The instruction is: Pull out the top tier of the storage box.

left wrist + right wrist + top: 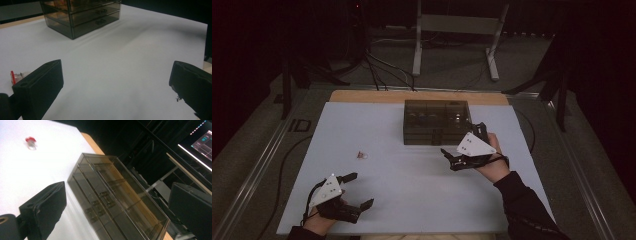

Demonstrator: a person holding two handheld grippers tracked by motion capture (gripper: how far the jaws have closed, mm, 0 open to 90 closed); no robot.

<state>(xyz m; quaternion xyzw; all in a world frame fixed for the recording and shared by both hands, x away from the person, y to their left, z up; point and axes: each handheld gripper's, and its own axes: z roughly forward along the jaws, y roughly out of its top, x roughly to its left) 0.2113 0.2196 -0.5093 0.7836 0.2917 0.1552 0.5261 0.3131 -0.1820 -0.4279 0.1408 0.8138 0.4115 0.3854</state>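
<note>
At the far middle of the table point(362, 200) stands a smoky drawer box point(437, 121), its drawer fronts and small handles facing the near side. The right tool point(464, 145) hovers just in front of the box's right end, jaws spread wide and holding nothing; in the right gripper view the box point(112, 202) lies tilted between the two black jaws, the handles close ahead. The left tool point(360, 190) rests at the near left corner, well apart from the box, its jaws also wide and empty. A small clear item with a red part point(362, 155) lies on the sheet between the left tool and the box, nearer the left side; the left gripper view shows it point(15, 76) just beside that tool's left jaw, too small to say what it is. The step in hand looks like the approach to a drawer: the right tool is lining up on a handle but touches nothing yet. The next move calls for bringing the jaws down level with one handle, narrowing on it squarely, then pulling straight toward the near edge so the light box does not slide or tip; the left tool could steady the box or go for the small item.
</note>
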